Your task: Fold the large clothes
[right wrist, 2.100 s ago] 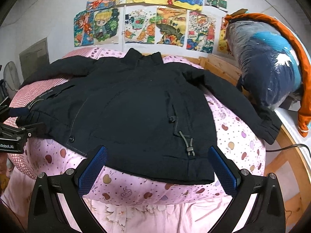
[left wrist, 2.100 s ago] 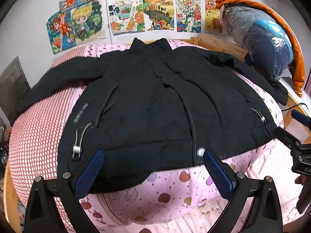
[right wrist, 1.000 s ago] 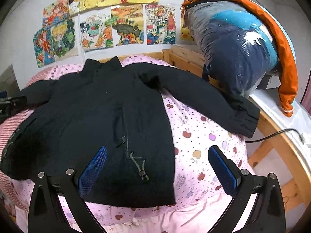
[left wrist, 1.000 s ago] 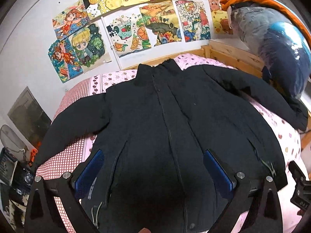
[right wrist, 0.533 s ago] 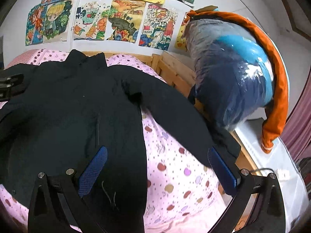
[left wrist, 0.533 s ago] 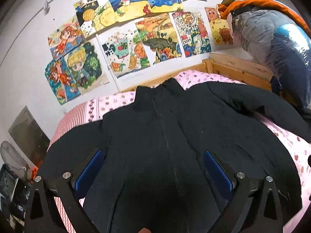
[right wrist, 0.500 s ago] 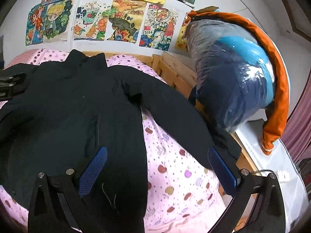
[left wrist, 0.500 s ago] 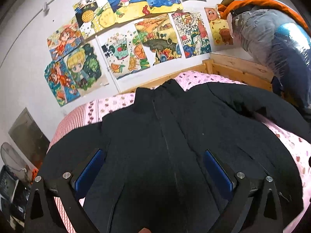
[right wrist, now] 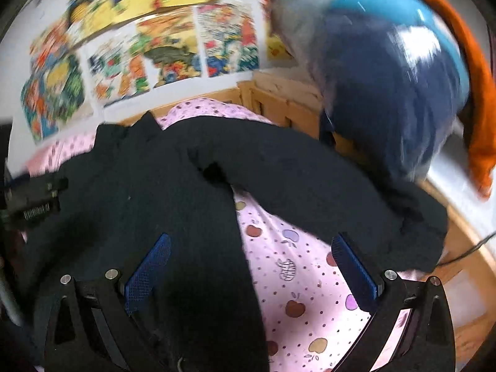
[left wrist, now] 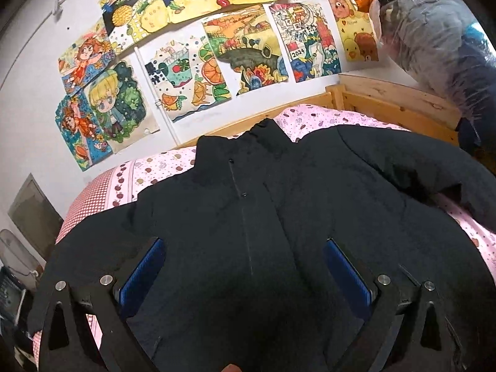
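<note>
Both wrist views close above the black jacket (left wrist: 248,232), facing the drawings (left wrist: 198,46); right view nearer one sleeve (right wrist: 310,170).

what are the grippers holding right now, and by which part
Nothing. Both the left gripper and the right gripper are open above the black jacket, which lies spread on the bed, with no fabric between the fingers.

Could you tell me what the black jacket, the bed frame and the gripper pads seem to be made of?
Jacket: seemingly a matte woven synthetic, lightly padded; it shows no sheen and soft, puffy creases.
Bed frame: pale unpainted wood, probably pine; grain and knots show.
Gripper pads: blue, finely ribbed, likely rubber or soft plastic, set on black rigid plastic fingers with metal screws.
</note>
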Demonstrator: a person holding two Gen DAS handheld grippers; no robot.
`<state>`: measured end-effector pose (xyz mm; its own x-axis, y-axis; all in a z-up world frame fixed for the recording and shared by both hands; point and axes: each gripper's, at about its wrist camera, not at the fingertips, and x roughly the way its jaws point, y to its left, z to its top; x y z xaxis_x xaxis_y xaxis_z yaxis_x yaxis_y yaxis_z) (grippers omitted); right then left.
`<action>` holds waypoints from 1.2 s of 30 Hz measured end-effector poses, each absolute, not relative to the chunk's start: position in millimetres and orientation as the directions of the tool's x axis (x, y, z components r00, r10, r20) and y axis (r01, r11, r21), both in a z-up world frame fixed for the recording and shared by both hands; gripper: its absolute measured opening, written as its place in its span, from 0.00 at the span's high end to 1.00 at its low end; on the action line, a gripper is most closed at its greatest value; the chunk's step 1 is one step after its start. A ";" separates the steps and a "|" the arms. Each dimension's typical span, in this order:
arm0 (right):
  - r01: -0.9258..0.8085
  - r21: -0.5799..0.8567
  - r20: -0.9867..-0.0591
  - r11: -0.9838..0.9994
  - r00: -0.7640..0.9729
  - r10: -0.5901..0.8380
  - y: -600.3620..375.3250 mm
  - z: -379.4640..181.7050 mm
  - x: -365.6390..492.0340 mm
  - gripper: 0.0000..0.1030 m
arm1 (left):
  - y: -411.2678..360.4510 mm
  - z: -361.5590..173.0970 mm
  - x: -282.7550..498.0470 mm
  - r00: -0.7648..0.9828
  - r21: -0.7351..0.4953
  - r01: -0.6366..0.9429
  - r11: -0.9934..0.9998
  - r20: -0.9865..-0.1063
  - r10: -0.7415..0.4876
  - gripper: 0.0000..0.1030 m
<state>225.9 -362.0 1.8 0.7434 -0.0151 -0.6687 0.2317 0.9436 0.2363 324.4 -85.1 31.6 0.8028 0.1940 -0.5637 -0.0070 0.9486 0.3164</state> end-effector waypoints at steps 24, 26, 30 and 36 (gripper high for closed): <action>0.391 0.647 -0.635 0.654 0.752 0.178 -451.9 -92.2 243.8 0.01 | -145.6 -17.2 401.5 0.768 0.316 0.077 0.945 -0.624 0.146 0.00; 0.405 0.664 -0.628 0.628 0.758 0.176 -456.8 -96.9 246.0 0.01 | -149.8 -19.4 408.0 0.763 0.323 0.077 0.943 -0.628 0.152 0.00; 0.425 0.674 -0.629 0.604 0.758 0.169 -464.4 -104.9 247.7 0.01 | -157.8 -28.4 425.8 0.743 0.331 0.088 0.940 -0.650 0.159 0.00; 0.443 0.598 -0.678 0.669 0.724 0.127 -460.4 -110.2 257.1 0.01 | -169.8 -49.6 451.2 0.673 0.298 0.136 0.945 -0.728 0.133 0.00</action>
<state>257.1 -460.4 -110.2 0.7236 0.1274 -0.6783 0.4425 0.6685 0.5977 451.2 -169.8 -49.6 0.6726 0.1332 -0.7279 0.1358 0.9448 0.2983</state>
